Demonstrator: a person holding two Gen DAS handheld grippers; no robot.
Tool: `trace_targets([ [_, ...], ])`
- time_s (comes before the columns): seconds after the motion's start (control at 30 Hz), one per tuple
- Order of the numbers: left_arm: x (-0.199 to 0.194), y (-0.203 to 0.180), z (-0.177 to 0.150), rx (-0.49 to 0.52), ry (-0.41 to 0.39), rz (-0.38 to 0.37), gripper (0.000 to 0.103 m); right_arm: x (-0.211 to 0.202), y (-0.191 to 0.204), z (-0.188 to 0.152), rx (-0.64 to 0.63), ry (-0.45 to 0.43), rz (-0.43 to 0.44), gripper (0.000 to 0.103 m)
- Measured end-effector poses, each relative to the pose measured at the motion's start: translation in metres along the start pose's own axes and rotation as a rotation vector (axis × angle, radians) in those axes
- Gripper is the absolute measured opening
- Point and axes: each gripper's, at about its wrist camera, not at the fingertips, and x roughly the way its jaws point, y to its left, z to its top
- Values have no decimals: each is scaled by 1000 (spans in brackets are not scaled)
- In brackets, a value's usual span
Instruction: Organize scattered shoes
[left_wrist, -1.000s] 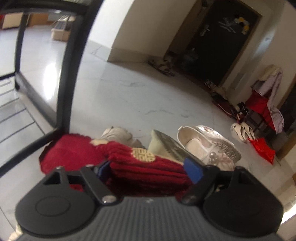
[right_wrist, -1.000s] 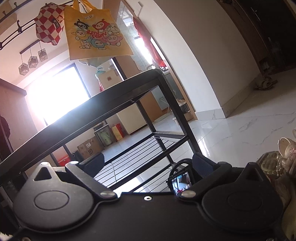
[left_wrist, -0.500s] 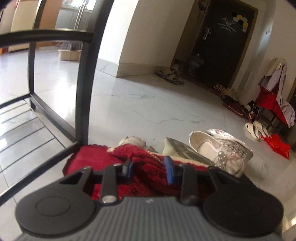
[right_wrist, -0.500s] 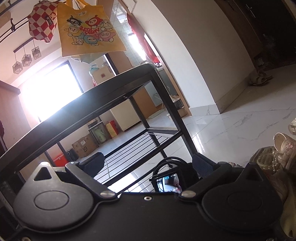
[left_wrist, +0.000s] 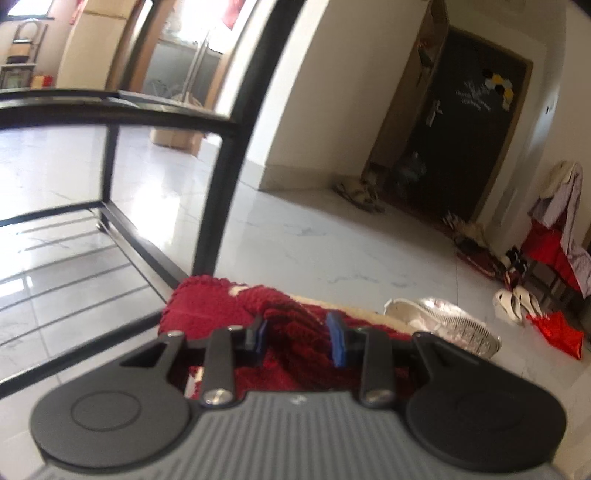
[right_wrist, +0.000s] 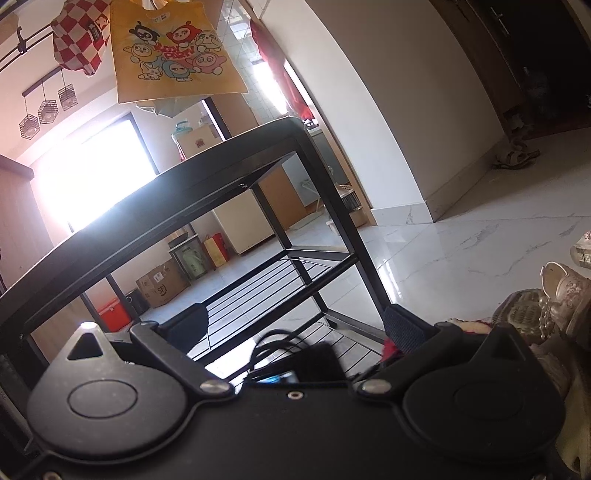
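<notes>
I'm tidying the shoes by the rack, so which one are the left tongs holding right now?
The fuzzy red slipper, pinched in the left tongs. The white beaded shoe lies untouched on the floor to its right.

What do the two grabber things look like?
The left hand-held gripper has a ribbed grey body, black round plates, silver screws and bright blue pads. The right hand-held gripper is all black with darker pads and silver screws.

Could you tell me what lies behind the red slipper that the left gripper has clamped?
Behind the red slipper in the left gripper, a white shoe rests on the floor. A cream edge shows along the slipper; what it belongs to is covered.
</notes>
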Motion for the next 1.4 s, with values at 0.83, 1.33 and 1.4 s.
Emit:
trace_targets([
  [0.83, -163, 56, -96, -137, -13, 351, 35, 17, 6, -13, -74, 74, -147, 103],
  [1.33, -292, 64, -38, -115, -224, 498, 64, 78, 15, -47, -239, 410, -177, 103],
  [1.4, -311, 57, -34, -96, -231, 494, 75, 91, 18, -56, -262, 481, -155, 103],
])
